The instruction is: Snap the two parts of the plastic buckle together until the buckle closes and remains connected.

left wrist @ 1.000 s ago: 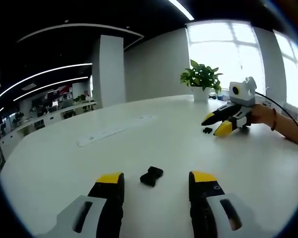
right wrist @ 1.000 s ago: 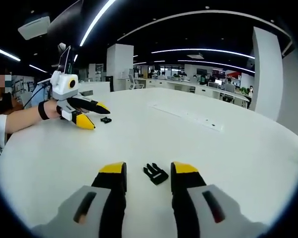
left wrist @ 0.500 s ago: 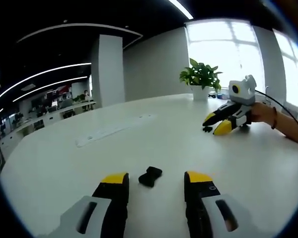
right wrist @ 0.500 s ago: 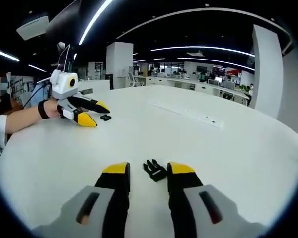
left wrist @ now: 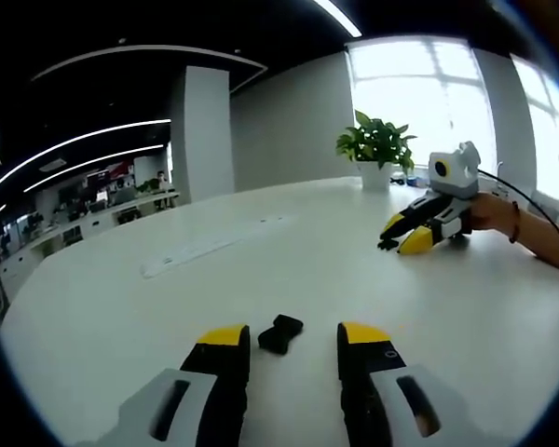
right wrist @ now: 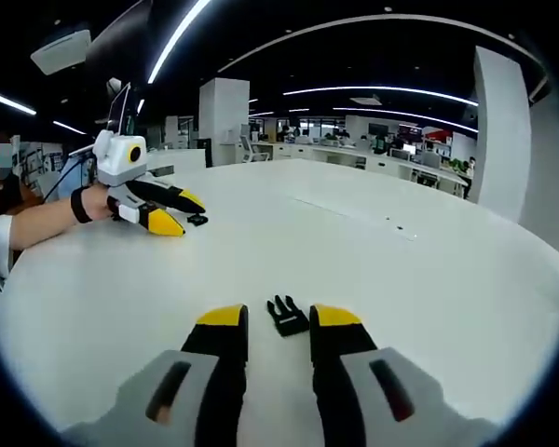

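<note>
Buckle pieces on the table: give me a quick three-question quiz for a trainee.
1. True or false: the left gripper is clamping the black buckle piece.
2. Where is the pronged buckle piece? A: on the white table, at the open tips of the right gripper; B: lifted in the air; C: inside a box.
3. Are the two pieces joined?
Key: 1 false, its jaws stand apart; 2 A; 3 no.

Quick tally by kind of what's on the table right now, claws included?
Buckle parts: 2, the socket half and the pronged half.
Claws: 2, left claw and right claw.
Potted plant: 1.
Total: 5.
</note>
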The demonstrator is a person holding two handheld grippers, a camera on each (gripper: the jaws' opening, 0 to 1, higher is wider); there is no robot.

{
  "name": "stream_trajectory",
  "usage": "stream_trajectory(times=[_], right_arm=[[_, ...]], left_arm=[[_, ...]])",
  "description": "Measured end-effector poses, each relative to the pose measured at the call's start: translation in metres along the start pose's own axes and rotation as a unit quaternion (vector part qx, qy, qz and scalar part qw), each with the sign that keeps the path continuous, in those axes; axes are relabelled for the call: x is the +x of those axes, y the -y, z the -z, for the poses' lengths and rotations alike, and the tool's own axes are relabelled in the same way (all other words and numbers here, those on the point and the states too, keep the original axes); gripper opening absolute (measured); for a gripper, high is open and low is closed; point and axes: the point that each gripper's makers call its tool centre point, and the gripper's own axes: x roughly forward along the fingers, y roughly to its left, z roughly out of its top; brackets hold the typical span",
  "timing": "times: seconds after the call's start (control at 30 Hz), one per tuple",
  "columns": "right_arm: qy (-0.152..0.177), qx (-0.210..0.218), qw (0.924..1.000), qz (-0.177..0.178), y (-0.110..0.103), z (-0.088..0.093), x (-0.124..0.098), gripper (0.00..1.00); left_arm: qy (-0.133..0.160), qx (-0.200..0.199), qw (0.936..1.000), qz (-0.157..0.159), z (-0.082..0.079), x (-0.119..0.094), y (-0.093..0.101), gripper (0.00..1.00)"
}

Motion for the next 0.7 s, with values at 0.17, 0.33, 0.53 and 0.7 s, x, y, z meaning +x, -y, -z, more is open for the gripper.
stream_trajectory(times=[0.17,0.33,0.53,0.7], right_arm=[[0.001,-0.001,1.0000,-0.002,-0.0003,-0.0003,0.0006,0.24],[0.002,-0.002,1.0000,-0.004,-0.0017,-0.0004,0.0008,0.21],[0.002,-0.002,1.0000,-0.004,-0.0017,-0.0004,0.0010,0.20],[0.002,-0.003,1.0000,-0.006,-0.0028,-0.0005,0.0014,0.19]], left_arm=[[0.000,-0.006,1.0000,0.000,0.0001,0.0006,-0.0008,0.35],[0.001,0.001,1.0000,0.004,0.0000,0.0004,0.0004,0.29],[0.001,0.001,1.0000,0.006,0.0004,-0.0004,0.0013,0.27],[0.000,0.004,1.0000,0.007,0.0010,-0.0011,0.0014,0.22]])
